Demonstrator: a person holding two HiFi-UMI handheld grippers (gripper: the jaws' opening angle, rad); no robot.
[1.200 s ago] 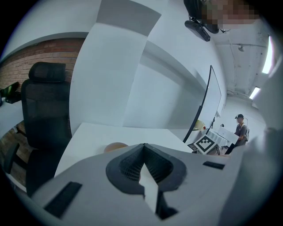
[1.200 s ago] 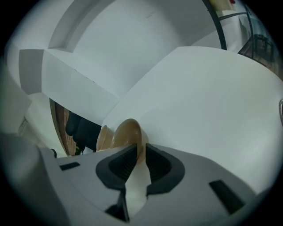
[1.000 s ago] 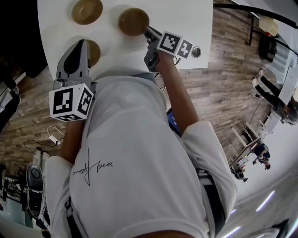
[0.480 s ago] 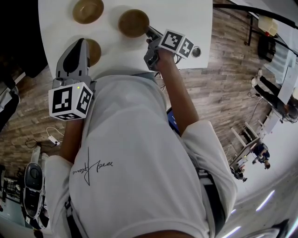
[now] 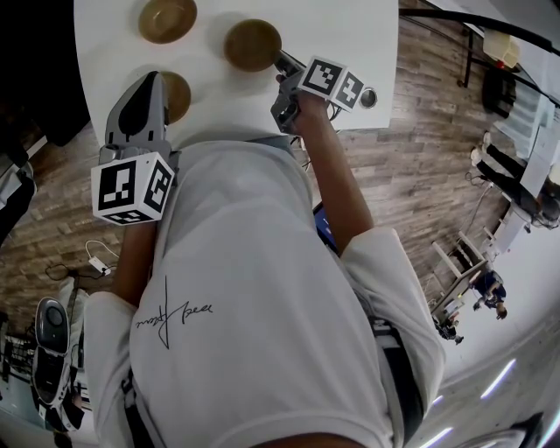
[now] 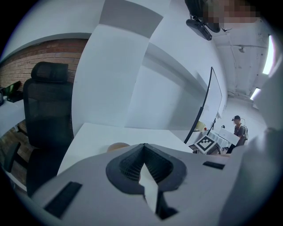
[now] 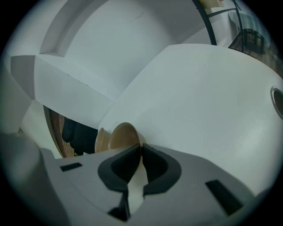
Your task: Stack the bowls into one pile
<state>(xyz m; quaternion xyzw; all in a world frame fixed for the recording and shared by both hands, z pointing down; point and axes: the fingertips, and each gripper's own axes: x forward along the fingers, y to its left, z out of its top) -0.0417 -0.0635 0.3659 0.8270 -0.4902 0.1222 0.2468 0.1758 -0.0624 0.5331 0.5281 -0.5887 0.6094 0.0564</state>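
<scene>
Three brown bowls sit on the white table (image 5: pixel 350 35). The far-left bowl (image 5: pixel 166 19) stands alone. My left gripper (image 5: pixel 150 80) is shut and empty, and it partly covers the near bowl (image 5: pixel 178 94), whose rim (image 6: pixel 117 146) peeks over its jaws in the left gripper view. My right gripper (image 5: pixel 280 61) meets the right rim of the middle bowl (image 5: pixel 252 44). In the right gripper view its jaws are pressed together at that bowl's (image 7: pixel 123 136) edge, and another bowl (image 7: pixel 101 140) shows just behind.
A small round metal-rimmed object (image 5: pixel 368 97) lies on the table by my right hand. A black office chair (image 6: pixel 46 119) stands at the table's left side. Wood floor surrounds the table, with desks and people far off at the right.
Almost nothing has changed. My right gripper and the middle bowl have shifted very slightly, and the left gripper has held still.
</scene>
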